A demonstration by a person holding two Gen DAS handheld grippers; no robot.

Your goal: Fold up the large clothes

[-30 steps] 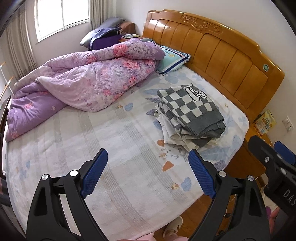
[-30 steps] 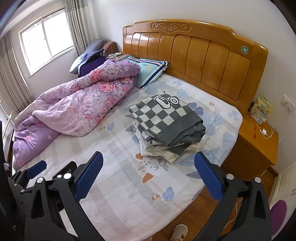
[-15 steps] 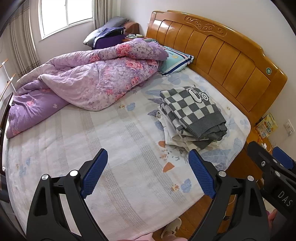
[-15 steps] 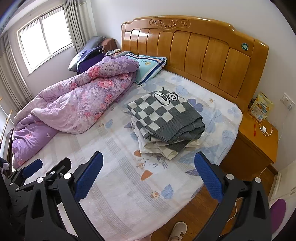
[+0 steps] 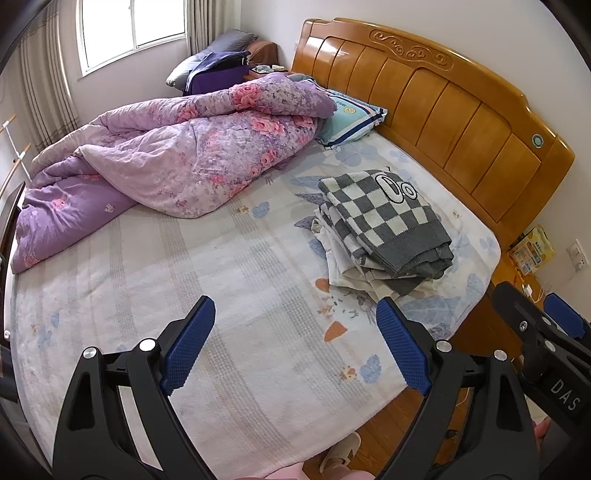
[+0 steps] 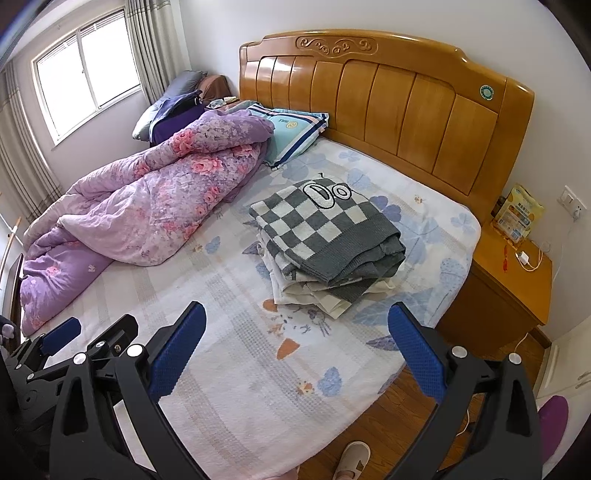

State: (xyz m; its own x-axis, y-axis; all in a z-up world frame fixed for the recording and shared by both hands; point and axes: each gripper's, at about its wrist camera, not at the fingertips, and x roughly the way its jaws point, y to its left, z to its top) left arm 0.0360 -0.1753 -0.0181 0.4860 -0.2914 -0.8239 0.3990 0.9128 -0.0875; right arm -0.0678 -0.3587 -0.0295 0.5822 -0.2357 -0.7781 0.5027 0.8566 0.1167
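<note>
Beyond the left hand-held gripper [image 5: 295, 343], folded clothes [image 5: 384, 225]

Bed [image 5: 236, 295]: stack of folded clothes [image 5: 384, 229] near the headboard [image 5: 443, 110], toward the right edge. Quilt [image 5: 177, 162] heaped along the left edge. Pillow [image 5: 351, 118] against the headboard, between them. Nightstand [image 6: 509, 280] beside the right edge.

Soft window [image 5: 133, 33] daylight, sharp, fisheye-warped edges.
</note>
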